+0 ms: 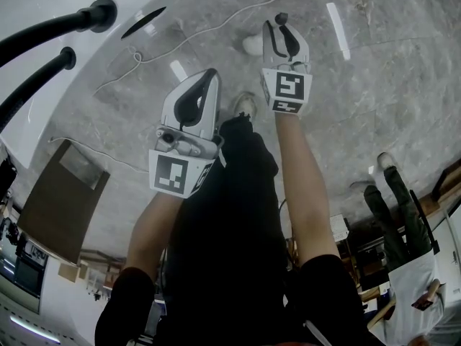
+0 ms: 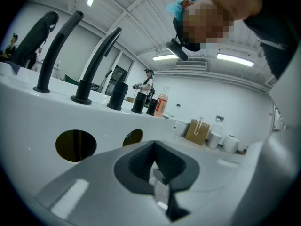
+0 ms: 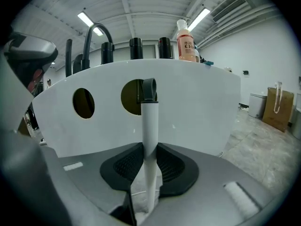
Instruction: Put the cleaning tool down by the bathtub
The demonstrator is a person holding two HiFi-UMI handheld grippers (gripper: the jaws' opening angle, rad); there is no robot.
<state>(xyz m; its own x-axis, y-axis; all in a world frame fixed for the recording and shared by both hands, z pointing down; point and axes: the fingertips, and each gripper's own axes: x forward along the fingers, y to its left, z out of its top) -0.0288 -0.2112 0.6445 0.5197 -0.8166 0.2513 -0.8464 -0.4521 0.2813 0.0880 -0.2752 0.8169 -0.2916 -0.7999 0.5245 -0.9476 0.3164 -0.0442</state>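
The cleaning tool's white handle (image 3: 149,121) with a black tip (image 3: 149,89) stands upright between the pads of my right gripper (image 3: 149,161), which is shut on it. From the head view, the right gripper (image 1: 283,31) hangs over the grey marble floor, with the black tip (image 1: 281,19) poking out past the jaws. A white lump (image 1: 252,45) lies on the floor just left of it. The white bathtub (image 3: 197,107) stands right ahead, and its rim (image 1: 32,114) fills the upper left. My left gripper (image 1: 210,76) is shut and holds nothing; it (image 2: 155,166) faces the tub wall (image 2: 37,121).
Black faucets (image 1: 50,24) rise from the tub rim, with a bottle (image 3: 187,44) beside them. A thin cable (image 1: 216,27) trails over the floor. A brown paper bag (image 1: 61,197) stands at the left. Another person (image 1: 403,222) is at the right.
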